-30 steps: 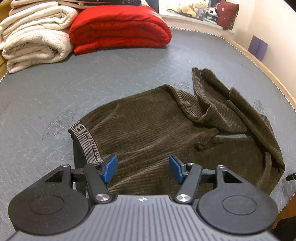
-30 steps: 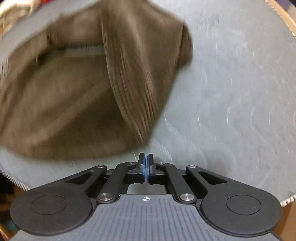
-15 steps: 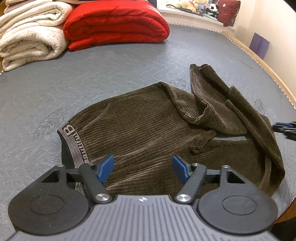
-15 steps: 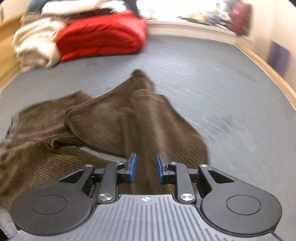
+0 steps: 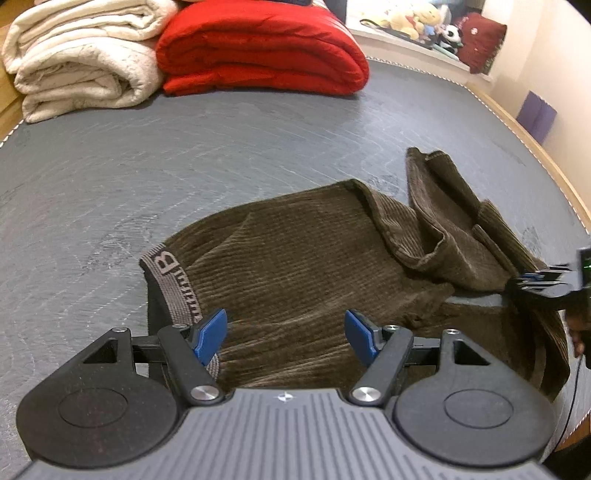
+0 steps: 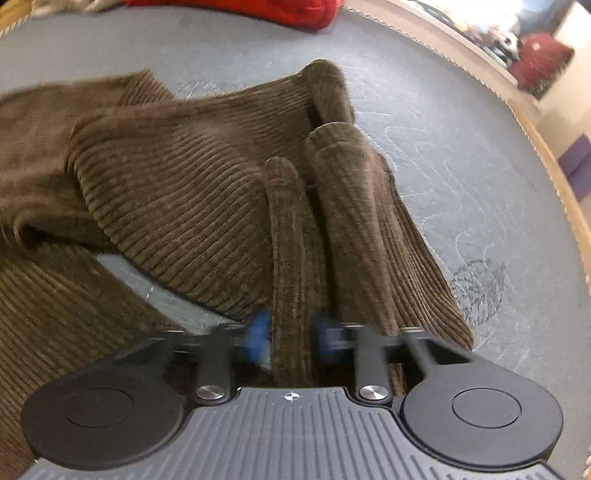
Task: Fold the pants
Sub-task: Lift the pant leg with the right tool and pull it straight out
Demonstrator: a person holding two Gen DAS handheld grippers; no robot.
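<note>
Brown corduroy pants (image 5: 303, 258) lie crumpled on the grey mattress (image 5: 184, 166), with the grey lettered waistband (image 5: 170, 280) at the left. My left gripper (image 5: 286, 332) hovers open over the waist end, and its blue pads have cloth below them but not between them. The legs are bunched in folds at the right (image 6: 184, 177). My right gripper (image 6: 291, 332) is blurred and its jaws are closing on a raised ridge of the leg cloth that fills the gap between the pads. It also shows at the right edge of the left wrist view as the right gripper (image 5: 532, 280).
A folded red blanket (image 5: 258, 48) and rolled white blankets (image 5: 81, 59) sit at the far end of the mattress. Plush toys (image 5: 417, 18) line a ledge behind. A wooden bed edge (image 5: 546, 162) runs along the right side.
My right gripper swung from the mattress edge onto the bunched leg, opened, then narrowed around a fold of cloth. My left gripper widened a little and shifted slightly over the waist.
</note>
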